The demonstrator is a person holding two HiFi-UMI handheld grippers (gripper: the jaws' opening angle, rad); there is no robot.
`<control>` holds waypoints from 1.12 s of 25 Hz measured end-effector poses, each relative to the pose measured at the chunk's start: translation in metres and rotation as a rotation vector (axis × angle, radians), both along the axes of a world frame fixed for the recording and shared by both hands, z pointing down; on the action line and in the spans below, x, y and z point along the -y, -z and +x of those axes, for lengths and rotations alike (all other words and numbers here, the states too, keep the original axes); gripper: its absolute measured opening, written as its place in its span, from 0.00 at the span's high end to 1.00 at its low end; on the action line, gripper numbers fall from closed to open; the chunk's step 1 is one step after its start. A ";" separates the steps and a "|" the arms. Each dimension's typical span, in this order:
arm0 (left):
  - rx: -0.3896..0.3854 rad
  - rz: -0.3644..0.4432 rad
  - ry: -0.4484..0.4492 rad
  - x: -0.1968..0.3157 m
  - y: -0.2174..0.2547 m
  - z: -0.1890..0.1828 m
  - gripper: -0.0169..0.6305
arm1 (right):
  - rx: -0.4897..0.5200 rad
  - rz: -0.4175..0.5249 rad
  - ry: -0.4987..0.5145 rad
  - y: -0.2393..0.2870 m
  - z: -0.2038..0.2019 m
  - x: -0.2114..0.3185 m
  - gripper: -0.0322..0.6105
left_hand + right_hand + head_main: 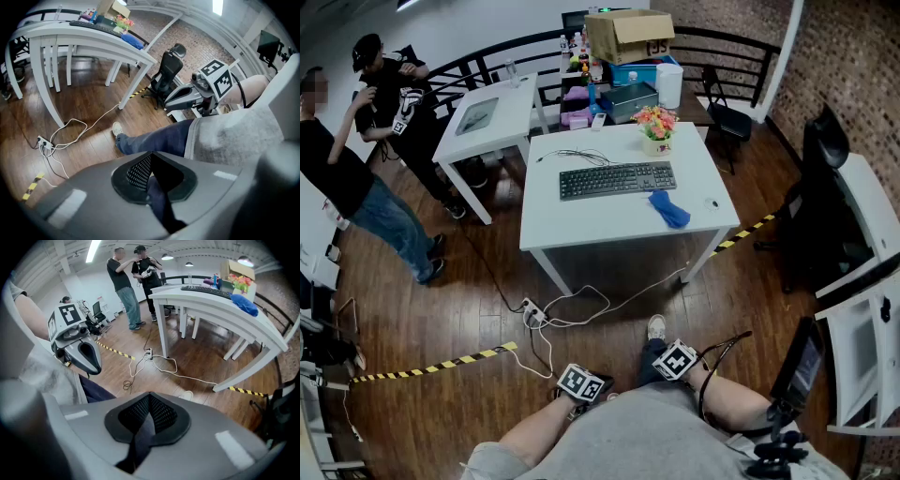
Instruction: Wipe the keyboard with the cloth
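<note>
The black keyboard (617, 179) lies on the white table (581, 225), with the blue cloth (669, 209) crumpled beside its right end. Both grippers are held low against the person's body, far from the table. In the head view only their marker cubes show, the left one (582, 382) and the right one (677, 359). My left gripper (150, 157) is shut and empty, pointing down over a jeans leg. The jaws of my right gripper (150, 397) are shut on nothing. From the right gripper view the keyboard (206, 288) and cloth (243, 304) sit up on the tabletop.
A flower pot (655, 128) stands behind the keyboard. Beyond are a second white table (487, 112) and a cardboard box (628, 33). Two people (356, 141) stand at the left. A power strip with cables (539, 314) and striped tape (431, 366) lie on the floor. A black office chair (825, 187) is on the right.
</note>
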State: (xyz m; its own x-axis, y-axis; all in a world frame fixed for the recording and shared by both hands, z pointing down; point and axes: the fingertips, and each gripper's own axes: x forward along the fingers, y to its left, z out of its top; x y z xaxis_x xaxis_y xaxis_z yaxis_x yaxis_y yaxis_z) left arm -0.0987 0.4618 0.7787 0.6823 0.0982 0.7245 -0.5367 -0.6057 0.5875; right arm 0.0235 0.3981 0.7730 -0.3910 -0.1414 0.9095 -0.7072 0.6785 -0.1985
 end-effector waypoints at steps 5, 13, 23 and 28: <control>0.033 -0.021 0.025 0.051 -0.004 0.018 0.97 | 0.012 -0.004 0.011 -0.001 0.023 0.066 0.94; 0.038 0.004 0.108 0.175 0.023 0.079 0.97 | 0.055 0.009 0.090 0.024 0.064 0.180 0.94; 0.028 0.148 0.132 0.331 0.070 0.151 0.97 | 0.210 0.201 0.093 0.094 0.081 0.322 0.94; 0.027 0.239 0.145 0.404 0.096 0.170 0.97 | 0.230 0.317 0.032 0.129 0.096 0.379 0.94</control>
State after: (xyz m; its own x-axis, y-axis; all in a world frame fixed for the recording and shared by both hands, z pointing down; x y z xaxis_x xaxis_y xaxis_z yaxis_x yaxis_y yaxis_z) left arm 0.0710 0.0573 0.6829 0.6569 -0.1751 0.7334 -0.6416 -0.6408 0.4216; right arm 0.1198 0.0192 0.6443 -0.5880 -0.3861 0.7108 -0.6463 0.7527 -0.1258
